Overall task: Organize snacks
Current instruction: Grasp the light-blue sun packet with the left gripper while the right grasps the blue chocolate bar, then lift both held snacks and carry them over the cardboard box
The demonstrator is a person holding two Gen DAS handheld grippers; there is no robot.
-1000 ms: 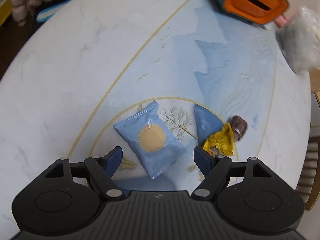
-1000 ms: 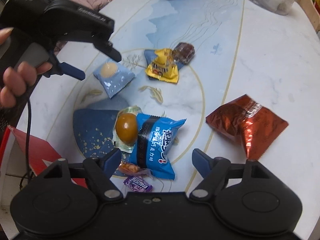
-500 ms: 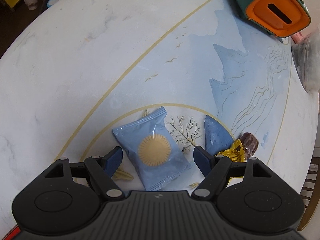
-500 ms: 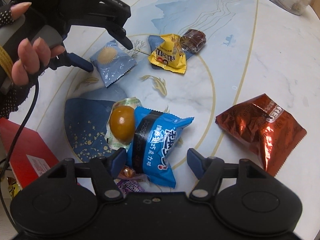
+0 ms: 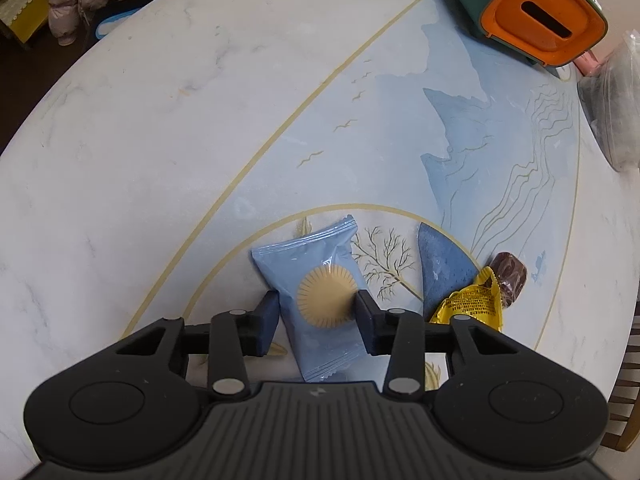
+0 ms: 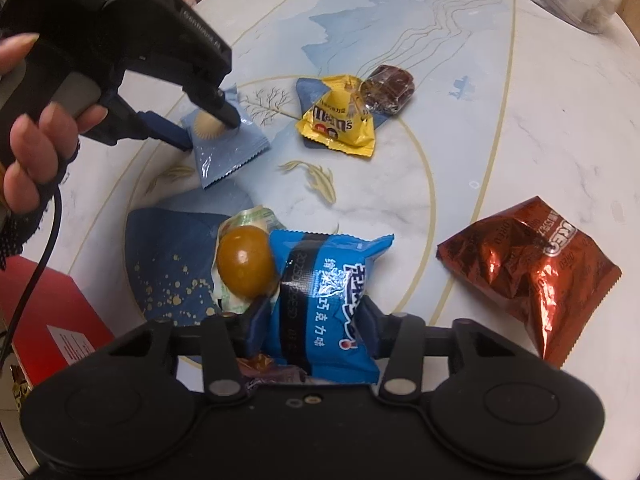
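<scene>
My left gripper is shut on a pale blue packet with a yellow sun, which lies on the table; it also shows in the right wrist view. My right gripper is shut on a bright blue Oreo packet. A brown egg in clear wrap lies against that packet's left side. A yellow M&M's bag and a dark brown wrapped sweet lie beyond; both show in the left wrist view, the bag and the sweet.
A copper Oreo bag lies to the right. A red box sits at the table's left edge. A green and orange container and a clear plastic bag stand at the far side. Small sweets lie under my right gripper.
Both grippers have moved down and closed: the left on the pale blue sun packet, the right on the bright blue Oreo packet.
</scene>
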